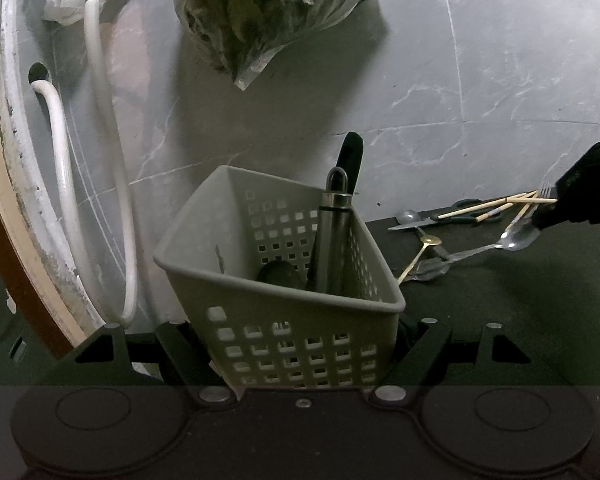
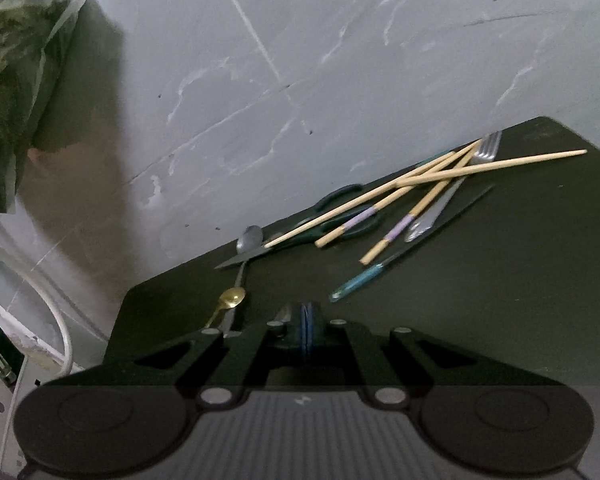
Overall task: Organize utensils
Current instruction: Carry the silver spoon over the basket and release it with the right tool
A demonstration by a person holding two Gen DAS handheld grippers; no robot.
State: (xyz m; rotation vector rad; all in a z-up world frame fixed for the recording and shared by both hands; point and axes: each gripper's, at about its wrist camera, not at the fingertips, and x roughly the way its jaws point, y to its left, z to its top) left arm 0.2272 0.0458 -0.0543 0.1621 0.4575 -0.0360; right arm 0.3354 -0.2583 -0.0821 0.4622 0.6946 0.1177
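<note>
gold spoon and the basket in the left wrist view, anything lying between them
Nothing: only bare dark countertop separates the basket from the gold spoon in the left wrist view.

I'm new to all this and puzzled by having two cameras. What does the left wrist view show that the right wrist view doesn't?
Only the left wrist view shows the perforated grey basket clamped by the left tongs, with a steel tool and a black handle standing in it, and a silver spoon at the right tongs.

Only the right wrist view shows the teal-handled utensil and the purple bands on the chopsticks.

Both show the chopsticks, scissors, fork, gold spoon, dark mat and bag of greens.
</note>
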